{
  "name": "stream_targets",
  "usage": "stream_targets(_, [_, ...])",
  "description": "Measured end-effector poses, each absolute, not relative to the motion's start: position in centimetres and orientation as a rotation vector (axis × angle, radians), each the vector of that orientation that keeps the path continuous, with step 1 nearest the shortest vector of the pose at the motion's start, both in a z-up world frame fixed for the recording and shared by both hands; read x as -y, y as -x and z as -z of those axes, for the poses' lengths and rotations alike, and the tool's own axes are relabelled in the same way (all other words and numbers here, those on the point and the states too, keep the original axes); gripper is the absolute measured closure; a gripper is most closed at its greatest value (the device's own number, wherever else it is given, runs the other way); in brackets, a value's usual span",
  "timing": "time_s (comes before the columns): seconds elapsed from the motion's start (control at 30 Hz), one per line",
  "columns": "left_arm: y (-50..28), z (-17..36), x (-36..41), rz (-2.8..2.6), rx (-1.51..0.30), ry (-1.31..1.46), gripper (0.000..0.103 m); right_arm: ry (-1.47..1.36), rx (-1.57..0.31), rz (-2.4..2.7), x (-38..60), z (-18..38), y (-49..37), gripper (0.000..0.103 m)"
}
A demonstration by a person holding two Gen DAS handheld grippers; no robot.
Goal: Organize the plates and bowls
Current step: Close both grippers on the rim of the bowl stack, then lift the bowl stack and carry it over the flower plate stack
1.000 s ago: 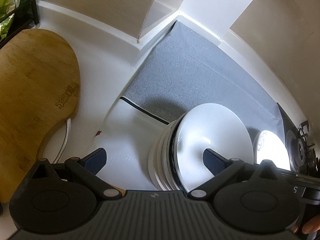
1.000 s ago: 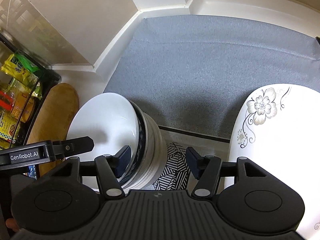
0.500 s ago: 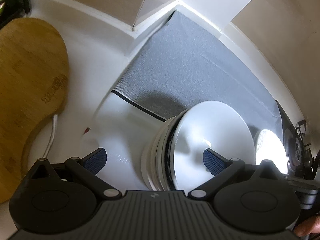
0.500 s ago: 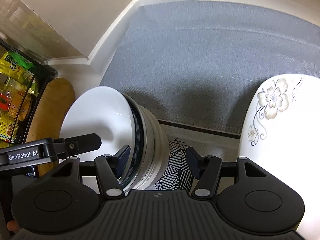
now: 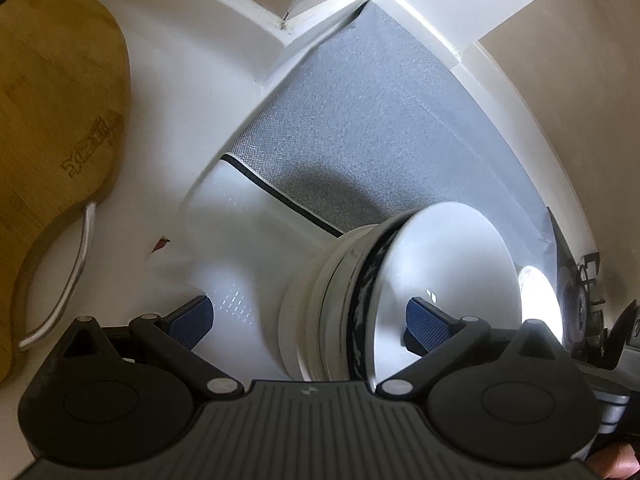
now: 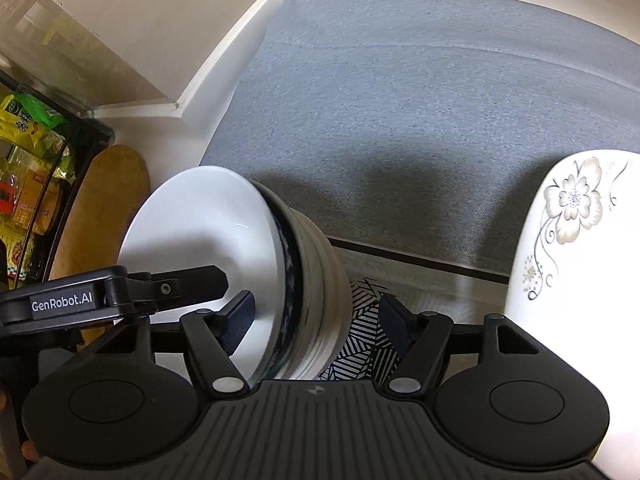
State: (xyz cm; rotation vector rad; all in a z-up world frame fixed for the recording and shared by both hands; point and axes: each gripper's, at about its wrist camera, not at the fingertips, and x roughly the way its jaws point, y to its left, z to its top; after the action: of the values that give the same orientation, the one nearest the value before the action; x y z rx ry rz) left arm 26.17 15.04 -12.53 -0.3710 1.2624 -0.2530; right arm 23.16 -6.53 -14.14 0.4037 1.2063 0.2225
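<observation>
A stack of nested bowls (image 5: 440, 280), white with one dark-patterned rim, is held between both grippers above the counter, tilted on its side. My left gripper (image 5: 308, 316) straddles its rim: one fingertip (image 5: 424, 316) is inside the top bowl, the other outside. My right gripper (image 6: 316, 316) straddles the same stack (image 6: 240, 248) from the other side, one fingertip (image 6: 240, 316) inside the bowl. Both jaws are closed on the stack's wall. A floral white plate (image 6: 576, 264) lies at the right.
A grey mat (image 6: 420, 120) covers the counter behind. A wooden cutting board (image 5: 52, 120) lies at the left. A rack with food packets (image 6: 28, 176) stands at the far left. A stove burner (image 5: 584, 304) is at the right edge. A black-and-white patterned cloth (image 6: 368, 340) lies below.
The bowl stack has tilted further onto its side and moved slightly toward the mat, with both grippers moving along with it.
</observation>
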Motion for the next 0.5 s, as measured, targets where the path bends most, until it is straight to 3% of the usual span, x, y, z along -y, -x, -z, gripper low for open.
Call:
stream_targets(0.4, [-26.7, 13.3, -15.8, 0.274, -1.265, 0.43, 0.0, -0.491, -1.254, -0.265, 6.7, 15.4, -23.6, 0.023])
stream_targets(0.5, [-26.9, 14.0, -16.4, 0.389, -1.29, 0.561, 0.018, -0.531, -1.242, -0.282, 7.0, 15.7, -23.4, 0.025])
